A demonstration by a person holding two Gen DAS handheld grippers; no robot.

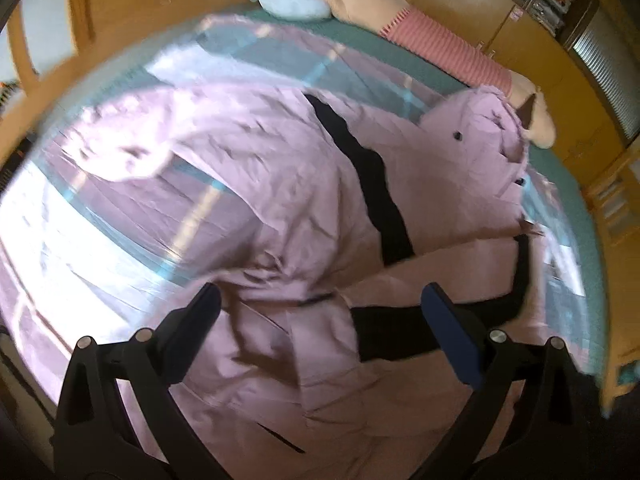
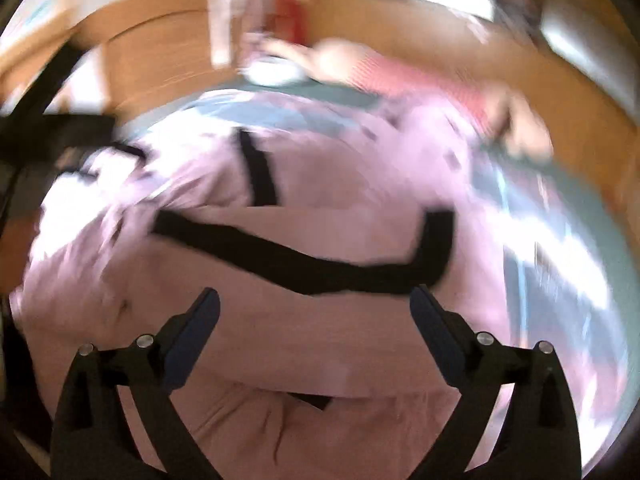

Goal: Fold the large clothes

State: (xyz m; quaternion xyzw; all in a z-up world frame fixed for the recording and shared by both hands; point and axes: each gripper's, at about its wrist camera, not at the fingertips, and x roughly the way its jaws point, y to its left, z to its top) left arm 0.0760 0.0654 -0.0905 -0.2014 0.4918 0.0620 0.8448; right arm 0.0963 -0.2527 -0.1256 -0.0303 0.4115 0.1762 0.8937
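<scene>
1. The left tool hangs over the bed with its jaws spread wide and nothing between them.
2. Right under and ahead of it lies the pink garment, crumpled and partly folded over itself on the bed.
3. A black band on the garment runs away from the tool's right finger towards the far side.
4. The right tool is likewise wide apart and empty, above the same garment; this view is blurred.
5. Just beyond its fingertips the black band crosses from side to side.
6. Past the garment the plaid bedcover shows.
7. Farthest off, at the bed's far edge, lies a plush toy against a wooden wall.
</scene>
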